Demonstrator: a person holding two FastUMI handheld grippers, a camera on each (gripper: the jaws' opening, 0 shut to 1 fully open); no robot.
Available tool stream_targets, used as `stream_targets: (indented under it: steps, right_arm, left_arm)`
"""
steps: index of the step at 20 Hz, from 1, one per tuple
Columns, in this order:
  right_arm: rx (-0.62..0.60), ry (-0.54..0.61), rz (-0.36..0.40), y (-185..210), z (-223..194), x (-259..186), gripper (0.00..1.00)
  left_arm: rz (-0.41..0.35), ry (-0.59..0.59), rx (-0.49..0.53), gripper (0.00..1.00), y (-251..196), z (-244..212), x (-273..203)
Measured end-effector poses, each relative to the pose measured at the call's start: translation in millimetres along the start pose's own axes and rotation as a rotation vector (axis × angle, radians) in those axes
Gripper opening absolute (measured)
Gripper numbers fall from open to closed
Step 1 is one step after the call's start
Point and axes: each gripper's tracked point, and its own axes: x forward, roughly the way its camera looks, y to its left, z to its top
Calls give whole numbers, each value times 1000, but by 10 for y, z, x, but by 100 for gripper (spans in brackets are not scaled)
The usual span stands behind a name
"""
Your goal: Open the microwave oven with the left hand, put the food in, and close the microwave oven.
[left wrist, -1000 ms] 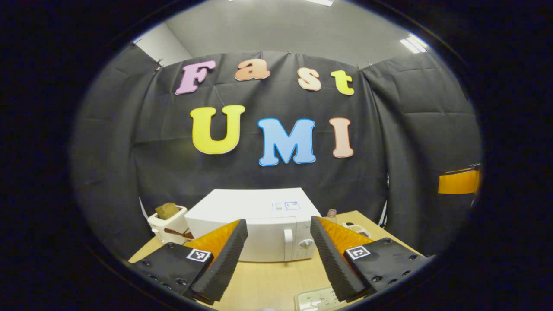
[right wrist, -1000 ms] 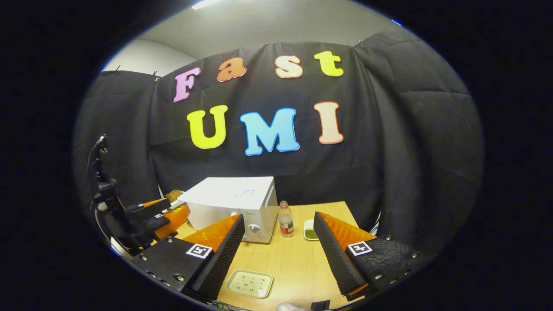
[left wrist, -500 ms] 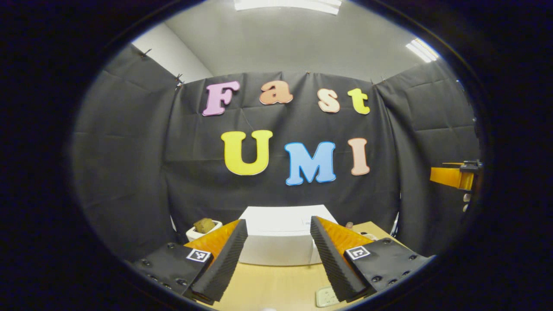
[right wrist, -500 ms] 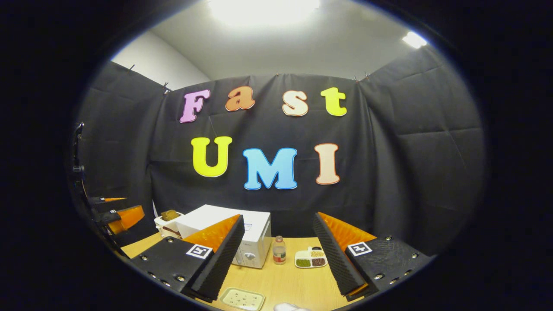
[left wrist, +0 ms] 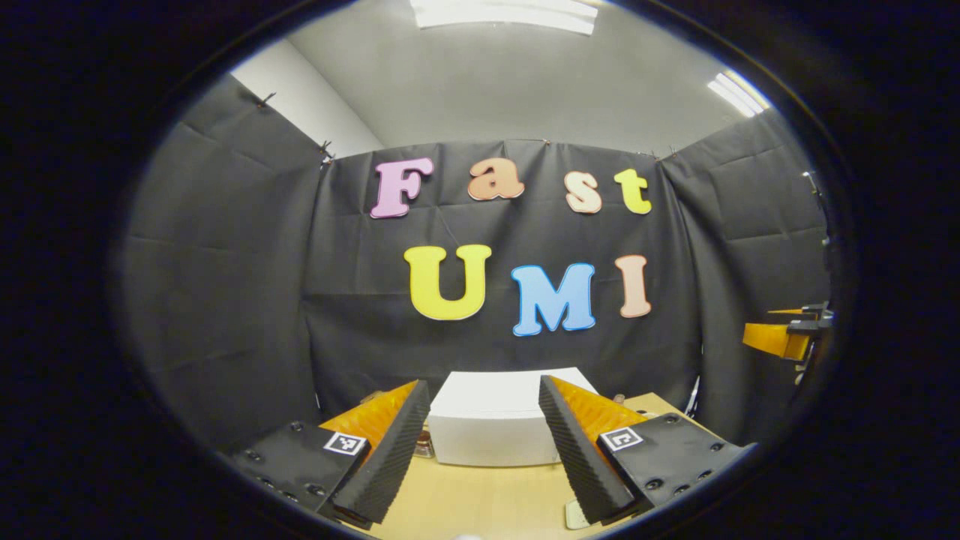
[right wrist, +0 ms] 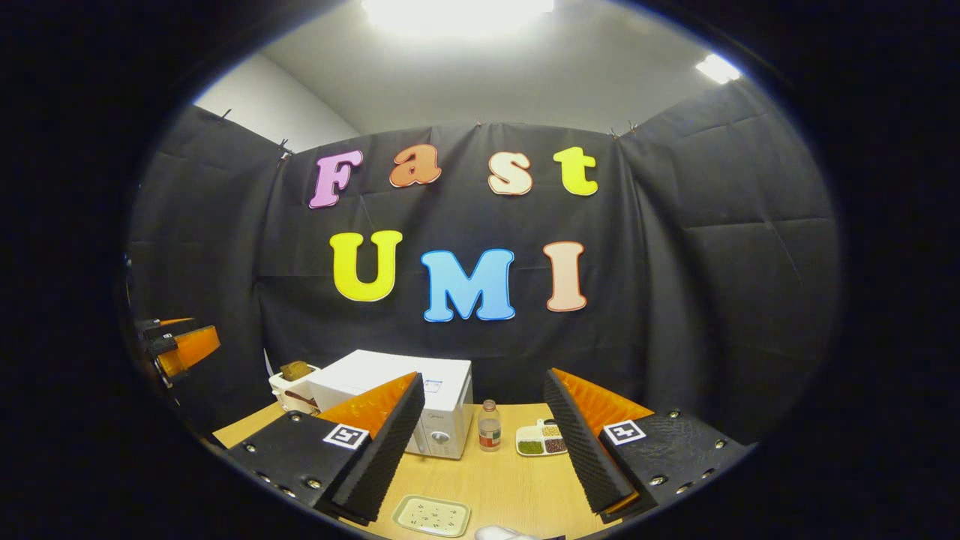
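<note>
The white microwave [left wrist: 491, 427] stands on the wooden table [left wrist: 480, 499], low in the left gripper view and far ahead between the fingers of my left gripper [left wrist: 481, 382], which is open and holds nothing. In the right gripper view the microwave [right wrist: 405, 397] sits left of centre with its door shut and a knob [right wrist: 441, 436] at its right. A divided white dish of green and brown food [right wrist: 541, 441] lies to its right. My right gripper [right wrist: 482, 375] is open and holds nothing, well back from the table's things. The left gripper [right wrist: 180, 349] hangs raised at the far left.
A small bottle [right wrist: 489, 435] stands between microwave and dish. A white toaster with bread [right wrist: 292, 382] is left of the microwave. A pale green tray [right wrist: 433, 515] lies near the front edge. The right gripper [left wrist: 784, 337] appears at the far right of the left gripper view.
Both views have tipped upward and drawn back, so the microwave sits lower and smaller. In the right gripper view the left gripper has slid out toward the left edge.
</note>
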Motion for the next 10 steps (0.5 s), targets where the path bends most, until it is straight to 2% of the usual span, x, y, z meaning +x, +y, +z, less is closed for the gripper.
stream_targets:
  steps: [10]
  right_arm:
    - [14, 8, -17, 19, 6, -34, 98]
  left_arm:
    - [-19, -17, 0, 100, 13, -4, 10]
